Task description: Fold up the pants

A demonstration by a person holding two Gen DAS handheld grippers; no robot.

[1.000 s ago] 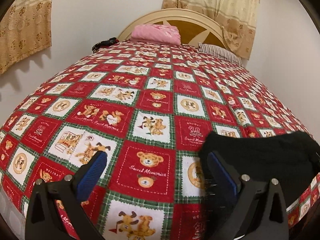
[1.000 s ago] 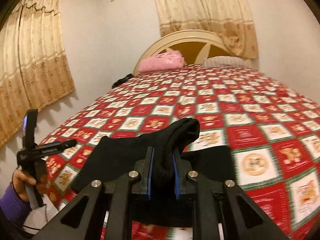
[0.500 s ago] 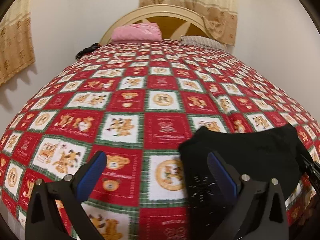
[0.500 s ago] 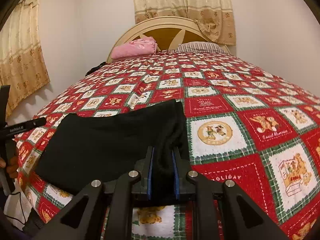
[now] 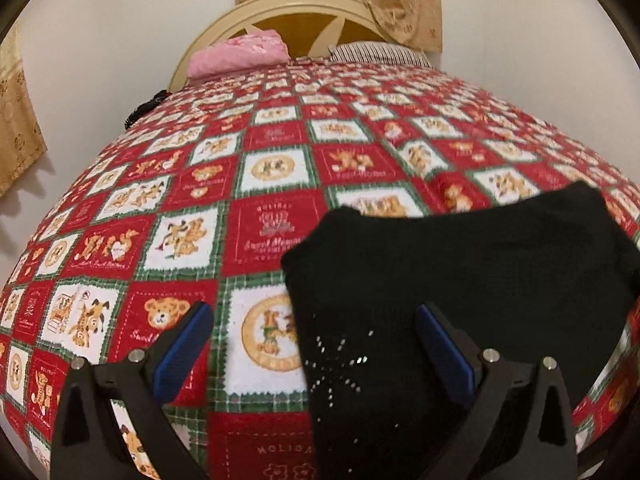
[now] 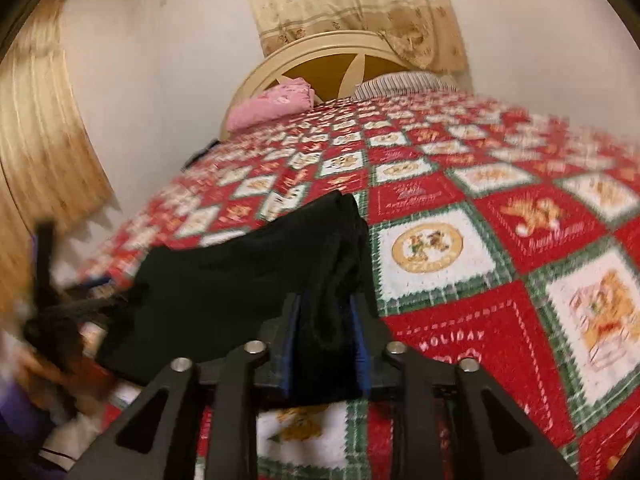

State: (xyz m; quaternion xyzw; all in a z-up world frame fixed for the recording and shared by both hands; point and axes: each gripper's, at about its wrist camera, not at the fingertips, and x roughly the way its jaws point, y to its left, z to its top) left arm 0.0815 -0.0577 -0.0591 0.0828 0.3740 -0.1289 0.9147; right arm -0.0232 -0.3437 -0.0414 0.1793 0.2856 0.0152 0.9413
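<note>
Your right gripper (image 6: 325,334) has a bunched fold of the black knit pants (image 6: 248,284) between its blue pads, and its jaws are opening. Your left gripper (image 5: 312,344) stands wide, one blue pad over the pants' near corner, the other over the red, white and green teddy-bear patchwork bedspread (image 5: 264,232). The pants lie folded flat near the bed's foot edge. At the far end, a pink pillow (image 5: 240,54) and a striped pillow (image 5: 376,54) rest against the cream arched headboard (image 5: 304,4).
</note>
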